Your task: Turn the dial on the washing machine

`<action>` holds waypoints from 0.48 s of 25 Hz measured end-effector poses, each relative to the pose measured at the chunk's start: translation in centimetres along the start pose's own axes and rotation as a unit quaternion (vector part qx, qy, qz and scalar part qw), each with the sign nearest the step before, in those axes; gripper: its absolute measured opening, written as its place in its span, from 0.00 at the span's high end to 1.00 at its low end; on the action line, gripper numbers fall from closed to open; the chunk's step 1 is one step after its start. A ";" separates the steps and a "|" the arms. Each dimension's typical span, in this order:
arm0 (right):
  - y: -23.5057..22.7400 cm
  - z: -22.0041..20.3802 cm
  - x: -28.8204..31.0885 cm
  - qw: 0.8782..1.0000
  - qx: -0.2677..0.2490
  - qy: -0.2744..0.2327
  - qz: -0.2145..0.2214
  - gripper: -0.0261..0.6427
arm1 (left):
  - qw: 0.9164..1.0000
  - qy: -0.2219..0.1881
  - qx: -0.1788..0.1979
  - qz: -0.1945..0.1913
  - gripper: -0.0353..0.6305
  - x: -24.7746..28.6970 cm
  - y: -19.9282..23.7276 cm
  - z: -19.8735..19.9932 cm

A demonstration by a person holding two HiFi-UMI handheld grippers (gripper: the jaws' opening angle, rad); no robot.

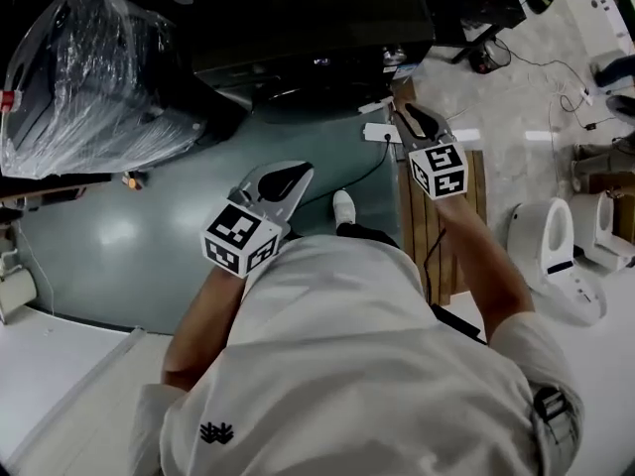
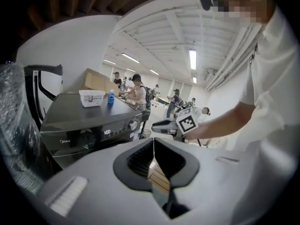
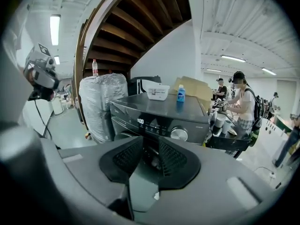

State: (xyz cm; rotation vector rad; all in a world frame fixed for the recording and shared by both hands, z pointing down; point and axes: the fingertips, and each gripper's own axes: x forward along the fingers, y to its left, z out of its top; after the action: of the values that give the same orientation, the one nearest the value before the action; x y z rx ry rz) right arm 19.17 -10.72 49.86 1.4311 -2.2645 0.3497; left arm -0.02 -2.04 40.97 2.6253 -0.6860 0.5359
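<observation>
Plastic-wrapped bundle (image 1: 89, 67) stands left of the washing machine (image 3: 159, 111). Left claw (image 2: 153, 146): tips together, nothing in them, off the machine's front corner, probably idle. The dial (image 3: 178, 134) sits at the right end of the machine's front panel, untouched. Right claw (image 3: 150, 156): jaws a little apart, empty, aimed at the panel and well short of the dial, likely lined up for the reach. White tub (image 3: 158, 92) and blue bottle (image 3: 181, 93) sit on the machine's top. Grey-green floor (image 1: 129, 236) in front of the machine; an open hall with people behind it.
</observation>
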 end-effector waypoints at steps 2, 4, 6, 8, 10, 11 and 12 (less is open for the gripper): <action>-1.4 -0.1 1.8 1.000 -0.005 0.001 -0.003 0.82 | 1.000 -0.002 -0.007 0.018 0.86 -0.4 -0.1 0.3; -2.5 -0.4 3.3 1.000 -0.008 0.007 -0.010 0.80 | 1.000 0.001 -0.007 0.026 0.86 -0.6 -0.1 0.4; -3.5 -0.8 4.7 1.000 -0.012 0.012 -0.018 0.79 | 0.999 0.002 -0.007 0.033 0.86 -0.9 0.0 0.6; -4.4 -1.2 6.1 0.999 -0.016 0.017 -0.027 0.79 | 0.999 -0.001 -0.008 0.042 0.86 -1.1 -0.1 0.9; -5.4 -1.2 7.4 0.999 -0.025 0.019 -0.038 0.77 | 0.999 -0.002 -0.011 0.053 0.86 -1.3 0.0 0.9; -5.9 -1.2 8.0 0.998 -0.031 0.021 -0.045 0.76 | 0.998 -0.001 -0.013 0.058 0.86 -1.5 0.0 0.8; -6.2 -1.3 8.5 0.998 -0.036 0.023 -0.052 0.74 | 0.998 0.000 -0.015 0.063 0.86 -1.8 0.0 0.6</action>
State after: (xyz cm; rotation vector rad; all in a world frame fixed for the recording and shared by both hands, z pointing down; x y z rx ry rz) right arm 21.90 -19.63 54.99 1.4808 -2.1352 0.2633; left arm -1.29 -1.68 39.65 2.5663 -0.8567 0.5559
